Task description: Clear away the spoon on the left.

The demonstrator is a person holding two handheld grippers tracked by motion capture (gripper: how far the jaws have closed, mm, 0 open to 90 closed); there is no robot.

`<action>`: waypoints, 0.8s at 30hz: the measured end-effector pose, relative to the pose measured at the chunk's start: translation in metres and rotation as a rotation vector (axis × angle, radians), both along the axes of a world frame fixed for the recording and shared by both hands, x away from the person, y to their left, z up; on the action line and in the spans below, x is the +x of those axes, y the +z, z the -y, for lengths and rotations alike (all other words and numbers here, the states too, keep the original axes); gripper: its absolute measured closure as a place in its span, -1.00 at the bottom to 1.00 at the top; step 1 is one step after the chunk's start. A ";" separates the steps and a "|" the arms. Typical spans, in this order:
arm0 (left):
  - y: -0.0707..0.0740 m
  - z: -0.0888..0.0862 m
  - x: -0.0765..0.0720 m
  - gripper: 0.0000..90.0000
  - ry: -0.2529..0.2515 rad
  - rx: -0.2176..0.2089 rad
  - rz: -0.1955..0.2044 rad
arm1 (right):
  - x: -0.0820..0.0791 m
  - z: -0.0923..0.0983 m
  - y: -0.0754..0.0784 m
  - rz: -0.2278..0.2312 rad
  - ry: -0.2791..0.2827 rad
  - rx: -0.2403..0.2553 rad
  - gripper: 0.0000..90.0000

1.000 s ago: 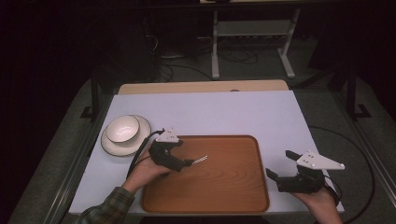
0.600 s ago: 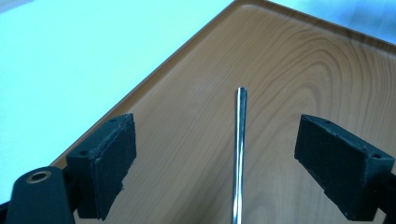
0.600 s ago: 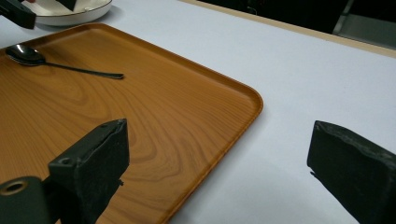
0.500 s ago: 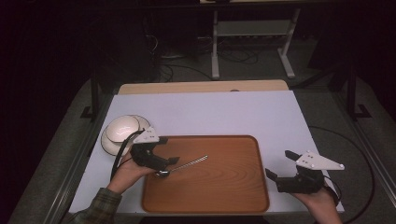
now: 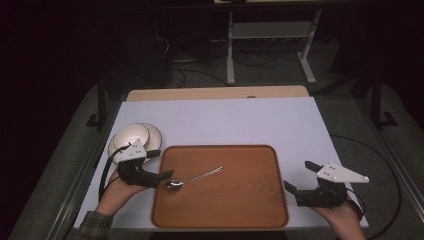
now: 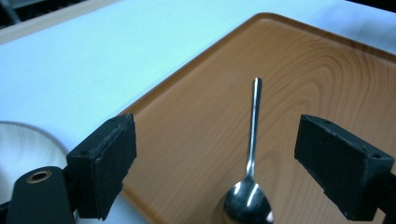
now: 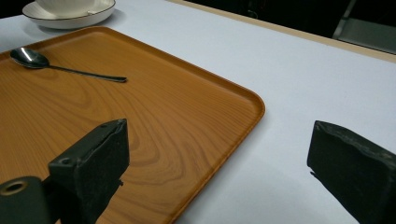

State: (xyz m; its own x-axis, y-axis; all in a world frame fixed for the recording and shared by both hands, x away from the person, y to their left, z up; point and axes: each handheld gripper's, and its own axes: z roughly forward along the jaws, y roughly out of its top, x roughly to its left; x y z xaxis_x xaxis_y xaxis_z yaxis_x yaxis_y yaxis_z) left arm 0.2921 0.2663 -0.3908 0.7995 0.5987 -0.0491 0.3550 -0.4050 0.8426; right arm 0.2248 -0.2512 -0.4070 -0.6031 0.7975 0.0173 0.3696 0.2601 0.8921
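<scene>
White-topped table (image 5: 240, 120) with a wooden tray (image 5: 250, 210) and, at its left edge, a white saucer (image 5: 131, 136).

Left gripper (image 5: 167, 175): black body, blocky black jaws, grey three-cornered plate, black cable. Right gripper (image 5: 299, 176): same build. Left sleeve (image 5: 94, 225) was green plaid.

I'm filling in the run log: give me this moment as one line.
left gripper: open, at spoon bowl | spoon: flat on tray | right gripper: open, idle beside tray | bowl on saucer: left of tray
</scene>
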 end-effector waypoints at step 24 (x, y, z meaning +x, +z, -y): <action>-0.015 -0.038 -0.022 -0.72 0.072 -0.009 0.027 | -0.002 -0.001 0.000 0.002 0.007 0.005 -0.89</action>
